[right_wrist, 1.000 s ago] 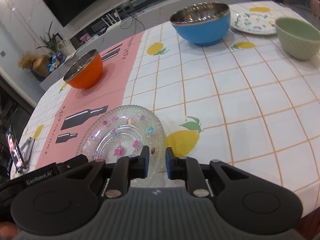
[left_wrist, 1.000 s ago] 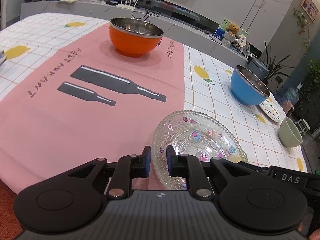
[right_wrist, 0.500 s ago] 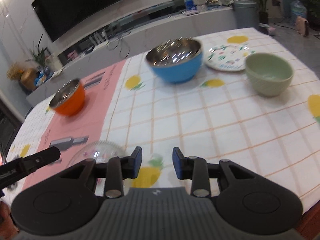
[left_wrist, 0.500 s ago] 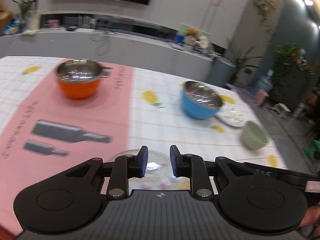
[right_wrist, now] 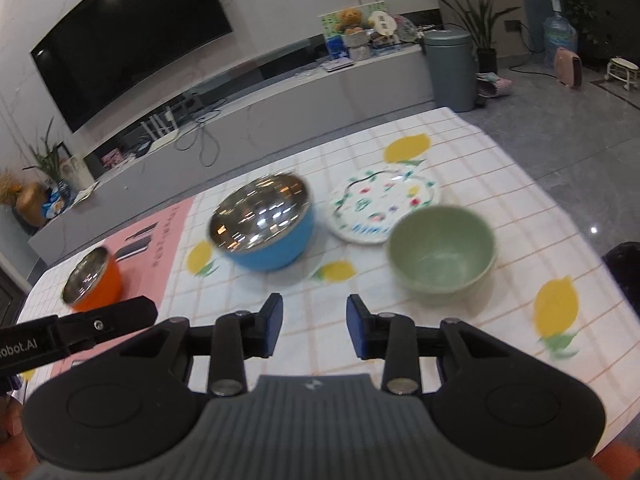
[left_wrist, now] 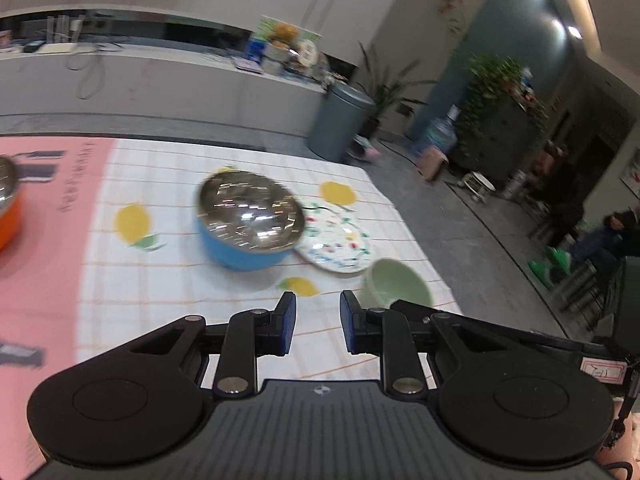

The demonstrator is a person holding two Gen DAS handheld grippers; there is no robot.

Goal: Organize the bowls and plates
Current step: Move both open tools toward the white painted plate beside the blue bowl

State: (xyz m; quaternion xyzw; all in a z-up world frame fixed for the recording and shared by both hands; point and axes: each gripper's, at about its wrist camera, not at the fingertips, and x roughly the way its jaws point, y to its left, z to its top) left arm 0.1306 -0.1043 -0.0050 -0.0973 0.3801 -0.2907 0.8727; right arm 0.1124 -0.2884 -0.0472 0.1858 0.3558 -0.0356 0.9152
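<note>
A home living room. Behind the table [right_wrist: 460, 184] with its lemon-print cloth, a large television [right_wrist: 132, 44] hangs over a long low cabinet [right_wrist: 248, 108]. Beside that cabinet stand a grey bin [right_wrist: 450, 70] and potted plants [right_wrist: 478, 12].

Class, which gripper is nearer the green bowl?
Right. The right gripper faces the green bowl just beyond it; the left gripper sits further left, nearer the blue bowl.

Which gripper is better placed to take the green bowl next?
Probably the right gripper: the green bowl lies close ahead of its open, empty jaws. The left gripper faces more toward the blue bowl.
</note>
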